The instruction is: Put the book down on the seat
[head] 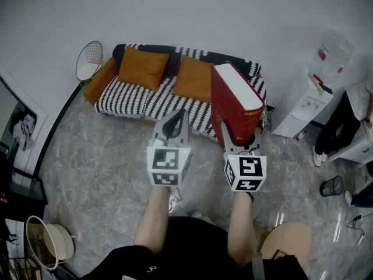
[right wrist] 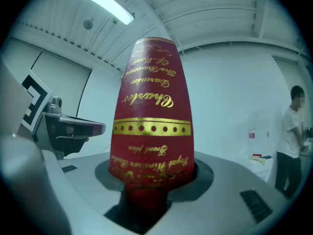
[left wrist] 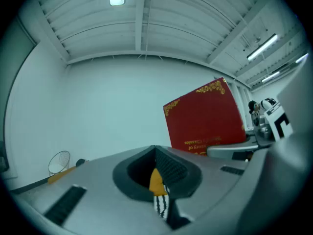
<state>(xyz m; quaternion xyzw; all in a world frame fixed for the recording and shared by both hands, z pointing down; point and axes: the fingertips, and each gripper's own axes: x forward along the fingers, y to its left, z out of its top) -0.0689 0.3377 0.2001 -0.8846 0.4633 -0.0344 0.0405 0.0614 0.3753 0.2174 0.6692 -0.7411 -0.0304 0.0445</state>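
Note:
A thick red book (head: 233,101) with gold lettering stands upright in my right gripper (head: 239,143), which is shut on its lower end; in the right gripper view the book's spine (right wrist: 151,116) fills the middle, between the jaws of the right gripper (right wrist: 151,180). The book hangs in the air in front of the right part of the sofa (head: 134,98), a black-and-white striped seat with two orange cushions (head: 143,67). My left gripper (head: 173,121) is level with the right one, to the left of the book, shut and empty. From the left gripper (left wrist: 159,180) the book's cover (left wrist: 205,119) shows to the right.
A wire basket (head: 88,60) stands left of the sofa and a white water dispenser (head: 303,101) to its right. A person (head: 344,121) stands at the far right beside a black bin (head: 332,185). A round wooden stool (head: 285,244) is near my right side.

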